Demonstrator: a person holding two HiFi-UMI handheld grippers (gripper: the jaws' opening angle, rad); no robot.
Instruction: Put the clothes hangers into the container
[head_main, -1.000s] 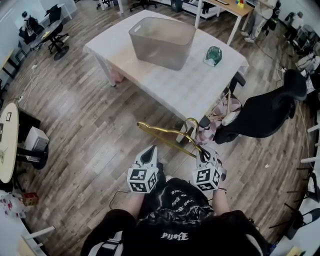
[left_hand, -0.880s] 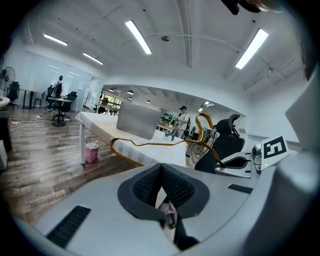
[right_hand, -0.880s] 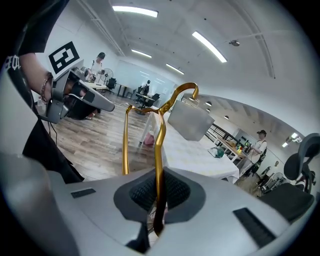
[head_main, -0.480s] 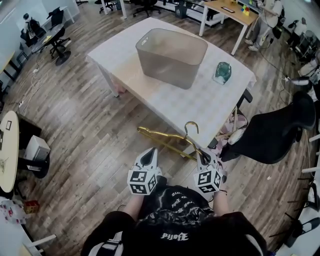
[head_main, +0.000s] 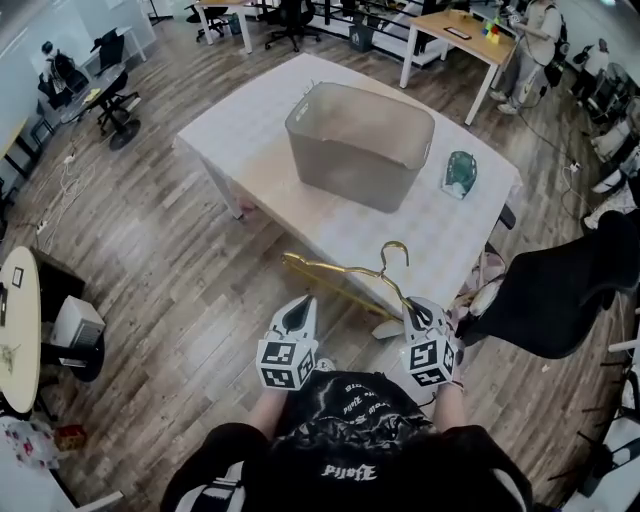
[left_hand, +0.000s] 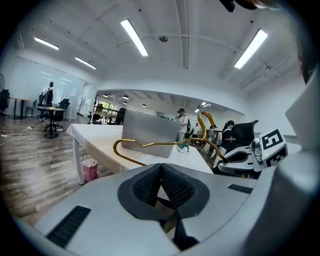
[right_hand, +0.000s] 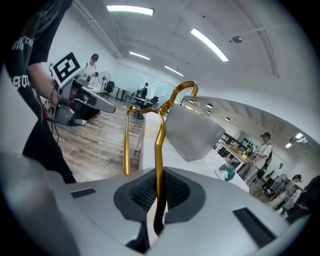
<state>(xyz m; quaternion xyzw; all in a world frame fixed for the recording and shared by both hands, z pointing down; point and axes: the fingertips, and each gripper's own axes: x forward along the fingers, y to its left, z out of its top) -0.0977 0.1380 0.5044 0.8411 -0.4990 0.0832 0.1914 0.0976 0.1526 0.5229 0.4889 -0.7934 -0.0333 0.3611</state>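
Your right claw (head_main: 411, 309) pinches the thin gold metal hanger (head_main: 335, 272), its long bar stretching left past your empty, pressed-together left claw (head_main: 301, 302), and the big grey plastic bin (head_main: 360, 150) waits straight ahead on the tabletop (head_main: 425, 228)

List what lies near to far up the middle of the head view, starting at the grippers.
Side by side, left gripper and right gripper → hanger, held by the right gripper → container → wooden desk.
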